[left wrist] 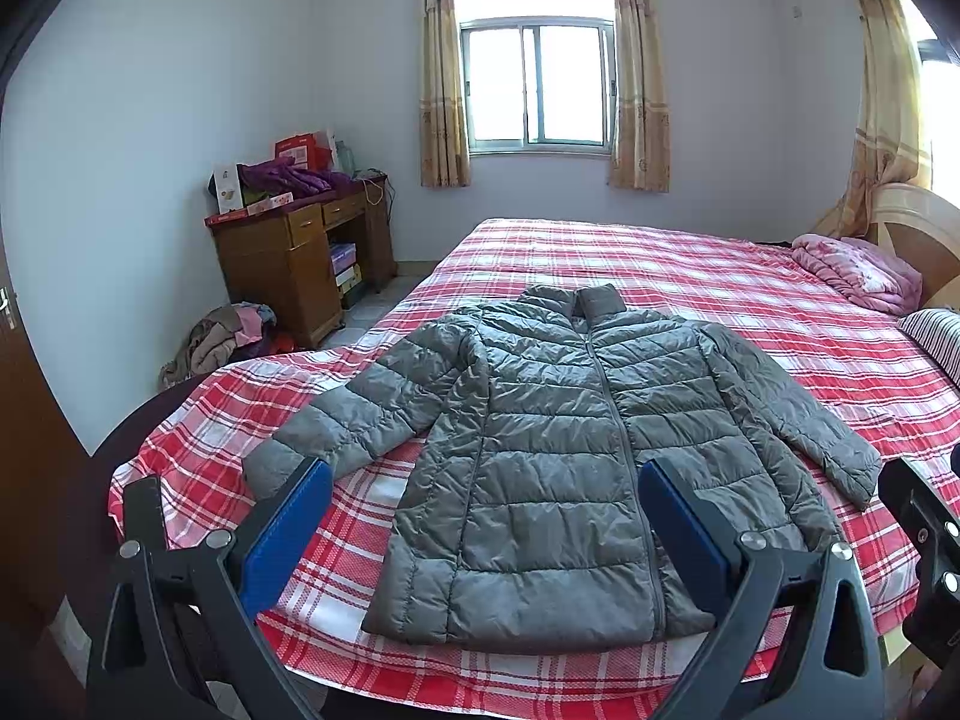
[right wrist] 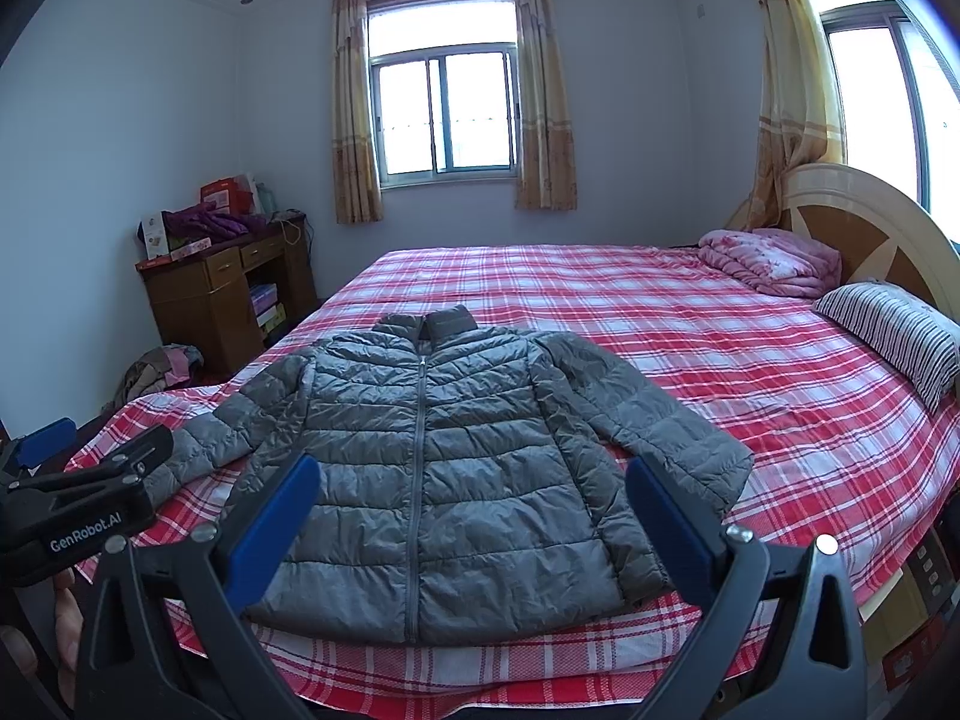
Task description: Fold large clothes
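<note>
A: How does the left hand-held gripper [left wrist: 483,516] stand?

B: Spread wide, blue pads apart, holding nothing, raised above the foot of the bed. The right hand-held gripper [right wrist: 471,513] is the same: wide, nothing between its pads.

A: And the garment?

B: A grey quilted puffer jacket [left wrist: 558,450] lies flat on the red plaid bedsheet [left wrist: 720,300], front up, zipped, collar toward the window [left wrist: 537,84], both sleeves angled outward. Its hem is near the foot edge of the bed.

A: Beyond that?

B: A folded pink quilt [right wrist: 771,261] and a striped pillow [right wrist: 888,330] lie by the headboard [right wrist: 870,222]. A cluttered wooden desk [left wrist: 300,252] stands against the far wall, with a clothes heap [left wrist: 222,342] on the floor beside it.
</note>
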The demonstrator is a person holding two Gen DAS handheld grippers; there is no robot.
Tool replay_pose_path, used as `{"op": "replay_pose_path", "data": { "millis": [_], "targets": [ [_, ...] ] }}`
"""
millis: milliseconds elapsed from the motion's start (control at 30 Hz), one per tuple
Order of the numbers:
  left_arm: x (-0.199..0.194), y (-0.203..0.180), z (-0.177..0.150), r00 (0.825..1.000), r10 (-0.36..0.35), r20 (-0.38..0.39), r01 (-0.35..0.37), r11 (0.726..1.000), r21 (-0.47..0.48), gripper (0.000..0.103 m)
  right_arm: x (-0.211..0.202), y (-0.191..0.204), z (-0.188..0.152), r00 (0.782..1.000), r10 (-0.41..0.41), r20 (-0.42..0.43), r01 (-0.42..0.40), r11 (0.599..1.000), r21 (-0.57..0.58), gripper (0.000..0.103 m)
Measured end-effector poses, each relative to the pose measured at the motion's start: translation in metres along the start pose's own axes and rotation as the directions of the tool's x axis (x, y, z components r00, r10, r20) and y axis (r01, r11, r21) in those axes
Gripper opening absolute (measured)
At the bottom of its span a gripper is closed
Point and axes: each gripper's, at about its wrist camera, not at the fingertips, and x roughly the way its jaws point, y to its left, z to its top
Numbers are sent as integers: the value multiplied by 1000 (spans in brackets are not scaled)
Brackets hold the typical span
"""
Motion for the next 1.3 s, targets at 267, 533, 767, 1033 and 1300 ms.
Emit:
{"op": "replay_pose_path", "data": {
  "millis": [267, 533, 767, 1033, 1300],
  "targets": [
    [0, 0, -1, 1000, 0, 0, 0, 1000, 2, 102, 0, 0, 0, 1000, 1, -4, -1, 1000, 2, 103],
    [3, 4, 3, 1000, 2, -1, -2, 1000, 4, 102, 1, 2, -2, 1000, 3, -5, -3, 1000, -1, 103],
    [6, 6, 3, 1000, 3, -6, -3, 1000, 9, 102, 1, 5, -5, 1000, 5, -7, -5, 1000, 4, 103],
    [31, 4, -3, 999, 30, -21, -29, 999, 44, 102, 13, -3, -5, 1000, 29, -6, -29, 1000, 13, 103],
    [139, 13, -12, 985, 144, -97, -132, 984, 117, 102, 102, -97, -16, 985, -108, -136, 132, 974, 183, 103]
  ]
}}
